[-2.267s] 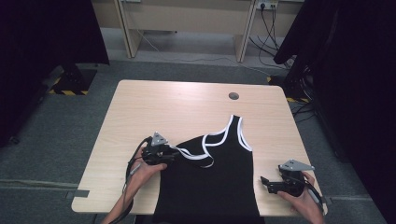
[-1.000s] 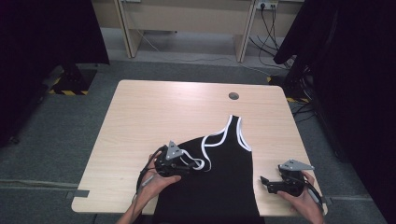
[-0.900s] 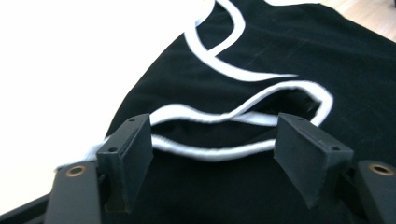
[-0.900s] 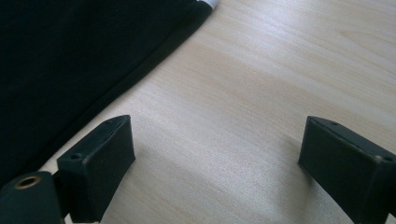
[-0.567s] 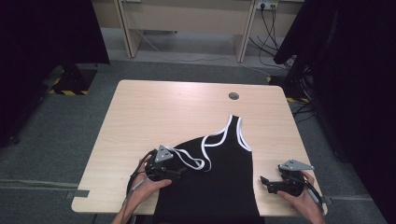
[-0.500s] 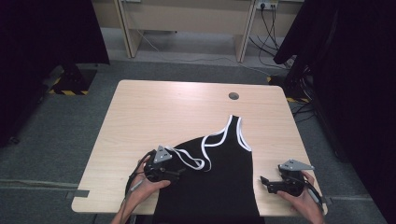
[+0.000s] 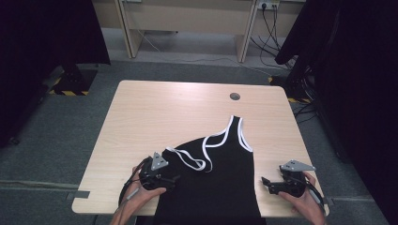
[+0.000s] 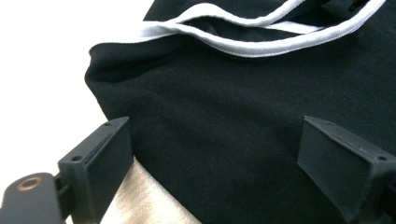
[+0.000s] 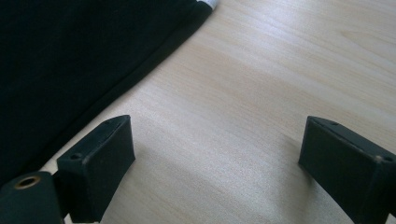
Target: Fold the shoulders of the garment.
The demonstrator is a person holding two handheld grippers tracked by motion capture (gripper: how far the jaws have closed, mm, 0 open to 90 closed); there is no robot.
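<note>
A black tank top (image 7: 216, 187) with white trim (image 7: 225, 136) lies on the near half of the wooden table (image 7: 178, 112), its hem hanging over the near edge. Its left shoulder strap (image 7: 187, 159) is folded in over the chest. My left gripper (image 7: 174, 178) rests at the garment's left edge; its jaws have just been opening. In the left gripper view they stand wide over the black fabric (image 8: 224, 116), and the pads do not press on it. My right gripper (image 7: 266, 183) stands open on bare wood just right of the garment's side edge (image 9: 116, 88).
A round cable hole (image 7: 234, 96) sits near the table's far edge. Bare wood covers the far half and the left side of the table. Dark curtains (image 7: 356, 70) hang on both sides, and cables (image 7: 277, 28) run over the floor behind the table.
The left gripper carried the strap in over the chest, let it go, then drew back left toward the near edge. The right gripper has stayed put.
</note>
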